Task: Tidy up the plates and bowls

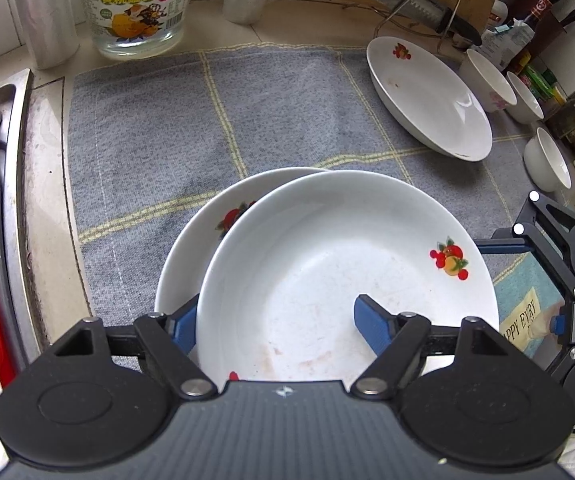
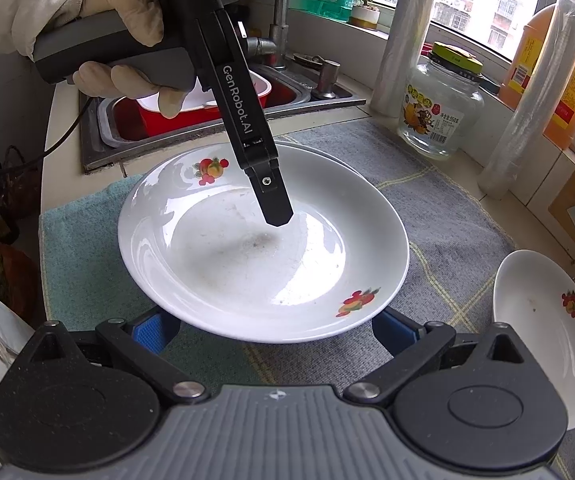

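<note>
A grey checked cloth covers the kitchen counter beside the steel sink, and on it sit two white fruit-print plates, the top plate nested off-centre in the lower plate. The left gripper straddles the top plate's near rim, one blue finger inside the dish and the other outside it; whether the pads press the rim cannot be told. The right gripper sits low at the opposite edge, its fingers spread wide either side of the rim, nothing clamped. A third plate leans on a wire rack at the cloth's far corner, with three small white bowls just beside it. A glass jar stands behind the cloth.
</note>
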A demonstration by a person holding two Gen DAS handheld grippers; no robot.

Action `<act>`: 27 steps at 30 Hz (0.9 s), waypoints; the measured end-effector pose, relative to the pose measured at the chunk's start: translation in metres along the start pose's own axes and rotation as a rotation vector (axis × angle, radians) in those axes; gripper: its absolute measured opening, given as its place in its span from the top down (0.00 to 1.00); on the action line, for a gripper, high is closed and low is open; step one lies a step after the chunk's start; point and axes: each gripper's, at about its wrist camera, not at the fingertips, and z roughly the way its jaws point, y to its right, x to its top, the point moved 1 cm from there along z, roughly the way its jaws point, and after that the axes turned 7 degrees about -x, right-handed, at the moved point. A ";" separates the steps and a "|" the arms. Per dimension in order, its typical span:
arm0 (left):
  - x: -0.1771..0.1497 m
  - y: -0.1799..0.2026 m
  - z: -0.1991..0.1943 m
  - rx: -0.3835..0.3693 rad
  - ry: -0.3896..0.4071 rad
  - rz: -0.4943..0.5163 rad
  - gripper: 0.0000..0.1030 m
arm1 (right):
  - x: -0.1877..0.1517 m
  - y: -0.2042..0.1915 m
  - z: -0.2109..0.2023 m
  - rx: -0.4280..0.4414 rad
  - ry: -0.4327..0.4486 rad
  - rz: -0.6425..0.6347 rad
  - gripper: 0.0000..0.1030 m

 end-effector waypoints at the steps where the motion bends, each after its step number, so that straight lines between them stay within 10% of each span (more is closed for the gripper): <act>1: 0.000 0.000 0.000 0.002 -0.001 0.002 0.25 | 0.000 0.000 0.000 -0.001 -0.001 -0.003 0.00; 27: 0.006 0.010 0.002 0.043 -0.079 0.029 0.16 | -0.002 -0.002 -0.008 -0.027 0.006 -0.027 0.00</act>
